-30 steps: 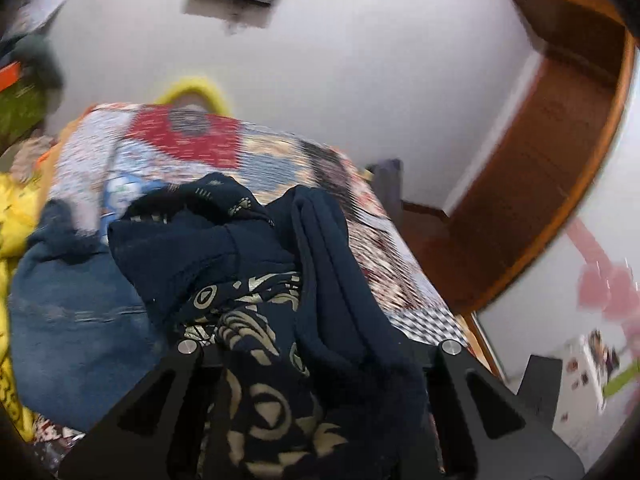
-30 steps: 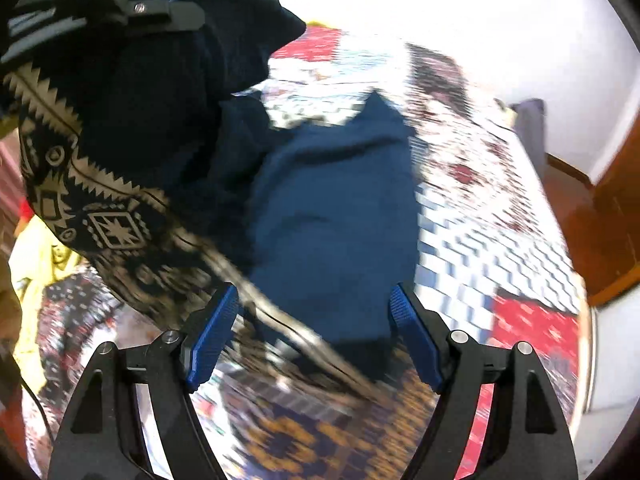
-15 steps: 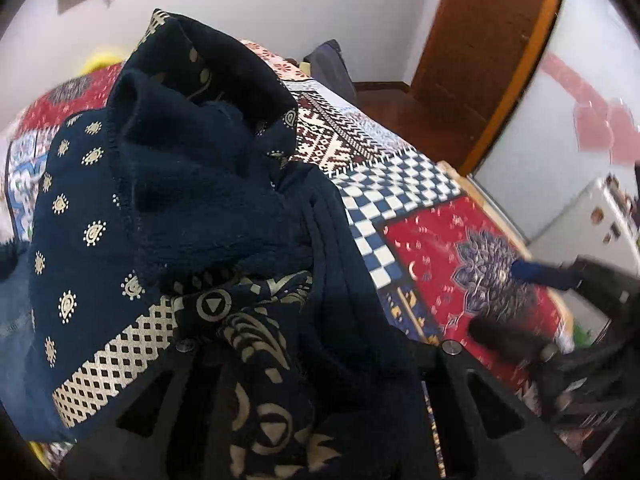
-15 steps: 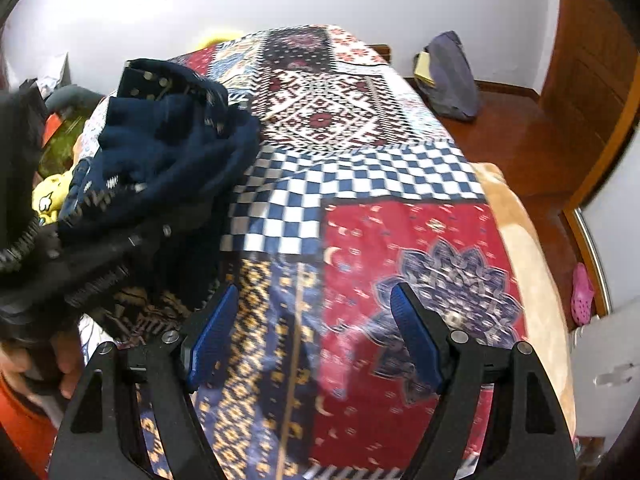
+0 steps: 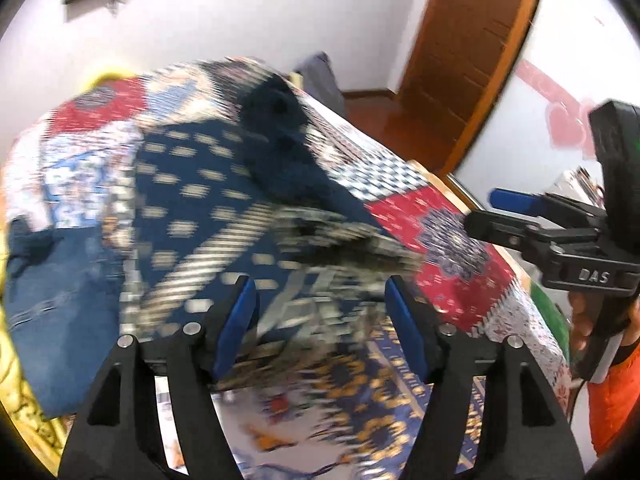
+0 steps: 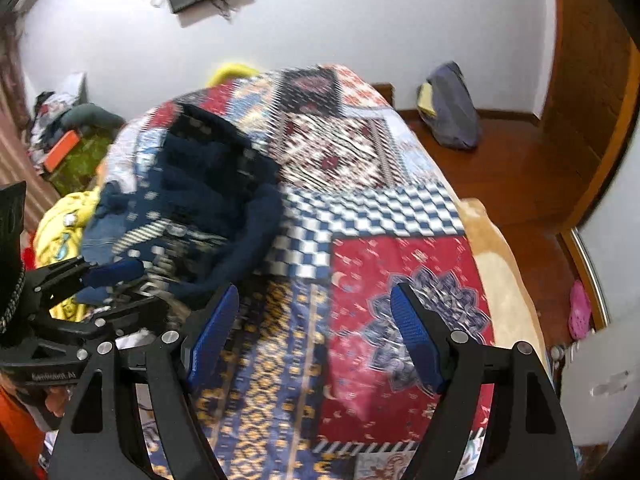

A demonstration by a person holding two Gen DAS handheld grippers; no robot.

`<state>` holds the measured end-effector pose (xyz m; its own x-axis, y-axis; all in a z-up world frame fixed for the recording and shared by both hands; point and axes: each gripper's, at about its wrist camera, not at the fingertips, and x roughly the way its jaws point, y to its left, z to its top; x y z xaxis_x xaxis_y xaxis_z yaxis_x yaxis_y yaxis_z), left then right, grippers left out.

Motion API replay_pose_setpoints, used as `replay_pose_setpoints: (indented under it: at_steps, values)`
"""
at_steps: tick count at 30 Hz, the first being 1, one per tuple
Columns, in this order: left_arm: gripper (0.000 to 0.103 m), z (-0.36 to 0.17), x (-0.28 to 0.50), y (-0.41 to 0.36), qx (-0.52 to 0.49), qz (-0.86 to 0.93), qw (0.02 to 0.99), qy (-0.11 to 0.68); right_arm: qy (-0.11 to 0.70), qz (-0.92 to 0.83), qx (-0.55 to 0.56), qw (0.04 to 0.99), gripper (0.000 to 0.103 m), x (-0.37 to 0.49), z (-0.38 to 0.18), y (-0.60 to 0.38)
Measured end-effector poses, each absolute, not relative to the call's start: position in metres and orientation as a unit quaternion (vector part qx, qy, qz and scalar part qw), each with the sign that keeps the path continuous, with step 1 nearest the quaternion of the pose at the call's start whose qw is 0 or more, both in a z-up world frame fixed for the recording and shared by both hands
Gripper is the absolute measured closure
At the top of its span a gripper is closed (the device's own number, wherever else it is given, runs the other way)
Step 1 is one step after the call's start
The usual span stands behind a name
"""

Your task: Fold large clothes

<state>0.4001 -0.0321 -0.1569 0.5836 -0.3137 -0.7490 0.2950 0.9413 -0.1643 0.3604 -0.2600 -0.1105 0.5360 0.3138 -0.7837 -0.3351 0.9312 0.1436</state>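
A large navy garment with cream patterned bands [image 5: 224,204] lies bunched on the patchwork bed cover [image 5: 452,280]; it also shows in the right wrist view [image 6: 208,204]. My left gripper [image 5: 322,328] is open, its blue pads [image 5: 236,324] just in front of the garment's near edge, holding nothing. My right gripper [image 6: 316,340] is open and empty above the bed cover [image 6: 400,280], to the right of the garment. The right gripper also shows at the right of the left wrist view [image 5: 516,208]. The left gripper appears at the left of the right wrist view [image 6: 112,276].
Blue jeans [image 5: 52,300] and a yellow cloth [image 6: 60,224] lie left of the garment. A grey bag [image 6: 452,108] sits on the wooden floor by the wall. A wooden door [image 5: 468,44] stands at the right. A beige blanket [image 6: 504,272] edges the bed.
My left gripper has opened and let go of the navy garment, which has dropped onto the bed. The right gripper stays open over the bed cover.
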Motion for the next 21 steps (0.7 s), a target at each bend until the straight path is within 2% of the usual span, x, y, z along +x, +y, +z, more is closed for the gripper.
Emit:
replay_pose_setpoints:
  at_steps: [5,13,14,16,17,21]
  values:
    - [0.027,-0.143,0.409,0.030,-0.029,-0.091,0.912,0.400,0.416,0.227,-0.044,0.879,0.027,0.362,-0.099,-0.215]
    - [0.026,-0.181,0.459,0.070,-0.070,-0.063,0.899,0.428,0.447,0.250,-0.067,0.856,0.026,0.416,-0.140,-0.150]
    - [0.025,-0.186,0.461,0.069,-0.069,-0.064,0.899,0.428,0.455,0.245,-0.066,0.853,0.026,0.422,-0.146,-0.148]
    - [0.011,-0.193,0.462,0.072,-0.077,-0.057,0.906,0.413,0.476,0.228,-0.061,0.847,0.026,0.437,-0.164,-0.149]
    - [0.008,-0.195,0.458,0.074,-0.079,-0.055,0.907,0.409,0.484,0.222,-0.058,0.845,0.026,0.442,-0.170,-0.153]
    - [0.008,-0.204,0.455,0.078,-0.095,-0.077,0.902,0.413,0.506,0.224,0.006,0.833,0.026,0.449,-0.190,-0.183]
